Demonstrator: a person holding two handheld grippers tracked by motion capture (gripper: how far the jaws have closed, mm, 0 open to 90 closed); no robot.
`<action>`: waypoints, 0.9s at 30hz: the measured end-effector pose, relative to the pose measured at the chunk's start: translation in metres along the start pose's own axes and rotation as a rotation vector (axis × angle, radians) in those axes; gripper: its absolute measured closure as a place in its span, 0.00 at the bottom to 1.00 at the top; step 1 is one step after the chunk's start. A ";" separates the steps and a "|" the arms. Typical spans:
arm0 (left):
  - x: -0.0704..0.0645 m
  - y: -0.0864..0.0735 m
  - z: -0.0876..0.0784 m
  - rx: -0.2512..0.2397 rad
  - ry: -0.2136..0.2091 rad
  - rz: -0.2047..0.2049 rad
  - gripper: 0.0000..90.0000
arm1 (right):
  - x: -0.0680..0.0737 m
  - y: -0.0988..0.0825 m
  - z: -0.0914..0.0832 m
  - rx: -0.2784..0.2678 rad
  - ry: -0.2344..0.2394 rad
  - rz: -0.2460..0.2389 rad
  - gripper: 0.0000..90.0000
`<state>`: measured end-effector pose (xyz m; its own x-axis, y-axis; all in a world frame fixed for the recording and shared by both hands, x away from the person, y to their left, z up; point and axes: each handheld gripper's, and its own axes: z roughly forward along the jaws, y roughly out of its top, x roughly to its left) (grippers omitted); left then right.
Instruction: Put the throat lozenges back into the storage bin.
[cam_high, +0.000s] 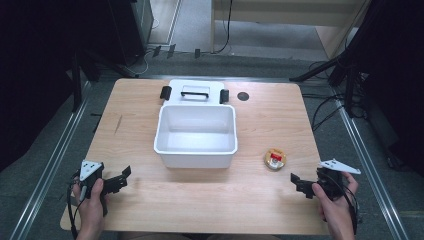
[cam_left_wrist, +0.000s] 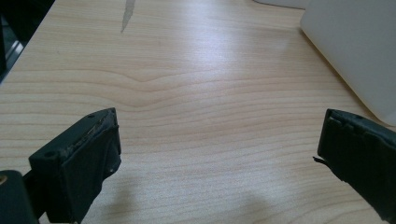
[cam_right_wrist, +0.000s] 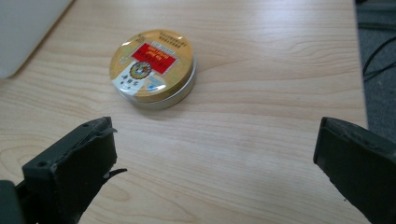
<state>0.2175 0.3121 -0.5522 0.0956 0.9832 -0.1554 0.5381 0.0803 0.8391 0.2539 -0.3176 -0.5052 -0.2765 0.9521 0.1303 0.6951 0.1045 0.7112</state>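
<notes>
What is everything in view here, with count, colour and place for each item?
round yellow metal tin with red label: 1, yellow and red, on the table right of the box, ahead of the right gripper
white rectangular plastic box: 1, white, table centre, open
white plastic lid with black handle and clips: 1, white and black, behind the box
light wooden table: 1, pale wood
left gripper: 1, black, near left corner, jaws open
right gripper: 1, black, near right edge, jaws open

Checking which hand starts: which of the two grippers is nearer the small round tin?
The right gripper: the round tin lies just beyond its open jaws. The left gripper is across the table.
</notes>
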 end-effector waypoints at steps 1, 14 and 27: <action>0.000 0.000 0.000 -0.001 0.000 -0.002 0.00 | 0.004 0.005 0.003 0.035 -0.010 -0.012 0.00; 0.000 0.000 0.000 0.007 -0.003 -0.002 0.00 | 0.043 0.048 0.039 0.446 -0.057 -0.137 0.00; 0.000 0.000 0.001 0.009 -0.003 -0.001 0.00 | 0.049 0.072 0.065 0.620 -0.098 -0.156 0.00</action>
<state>0.2181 0.3121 -0.5524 0.0974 0.9827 -0.1578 0.5458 0.0798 0.8341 0.3329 -0.2444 -0.4925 -0.3638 0.9311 -0.0274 0.9141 0.3625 0.1820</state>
